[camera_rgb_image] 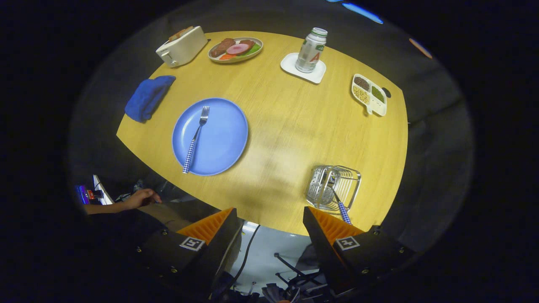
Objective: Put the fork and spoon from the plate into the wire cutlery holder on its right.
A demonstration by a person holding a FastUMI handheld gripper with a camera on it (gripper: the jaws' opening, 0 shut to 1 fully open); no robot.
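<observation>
Your spoon (339, 202) stands in the wire cutlery holder (332, 188) with its bowl lost among the wires, and its handle end slips behind your gripper's (273, 219) right finger. The toaster's (182, 46) contents stay too small to tell.

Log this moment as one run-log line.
gripper: open, holding nothing, above table edge | fork: on blue plate | spoon: already in wire holder | next: probably fetch fork
</observation>
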